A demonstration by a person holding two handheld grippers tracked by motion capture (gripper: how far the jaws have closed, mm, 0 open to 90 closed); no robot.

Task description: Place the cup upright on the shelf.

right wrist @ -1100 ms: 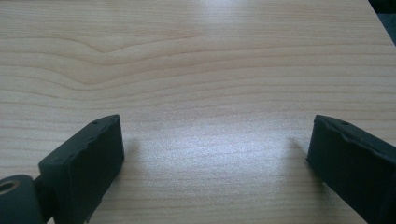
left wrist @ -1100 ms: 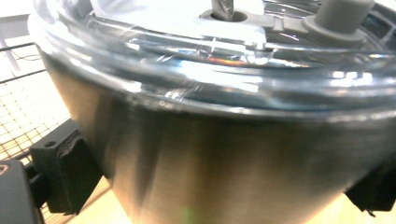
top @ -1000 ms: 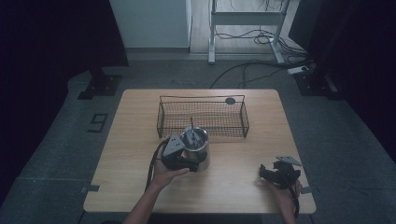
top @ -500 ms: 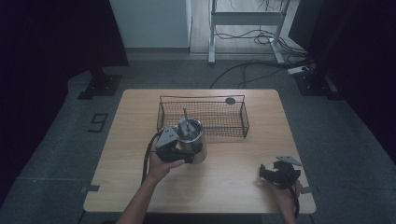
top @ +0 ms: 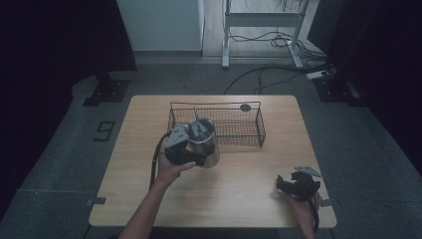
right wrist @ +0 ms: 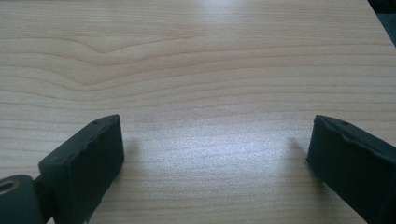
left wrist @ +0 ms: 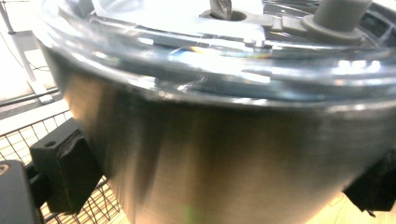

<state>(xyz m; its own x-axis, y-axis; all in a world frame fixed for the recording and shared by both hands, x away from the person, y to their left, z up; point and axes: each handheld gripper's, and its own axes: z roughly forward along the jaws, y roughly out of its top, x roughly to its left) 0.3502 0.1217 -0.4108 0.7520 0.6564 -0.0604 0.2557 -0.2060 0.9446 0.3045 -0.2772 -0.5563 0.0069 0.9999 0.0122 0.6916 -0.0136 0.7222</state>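
Clamping steel pot (left wrist: 224, 154) — fingers (left wrist: 63, 170) either side

Dim room. Light wood table (top: 234, 199) stands on grey carpet floor (top: 59, 149). Black drapes (top: 54, 45) hang at left, more darkness at right. Pale wall panel (top: 159, 22) at back centre. Beside it a white metal desk frame (top: 261, 30), black cables (top: 268, 74) trailing across the floor.

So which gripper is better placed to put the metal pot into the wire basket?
Left. The left gripper already grips the metal pot beside the wire basket; the right gripper is open, far off.
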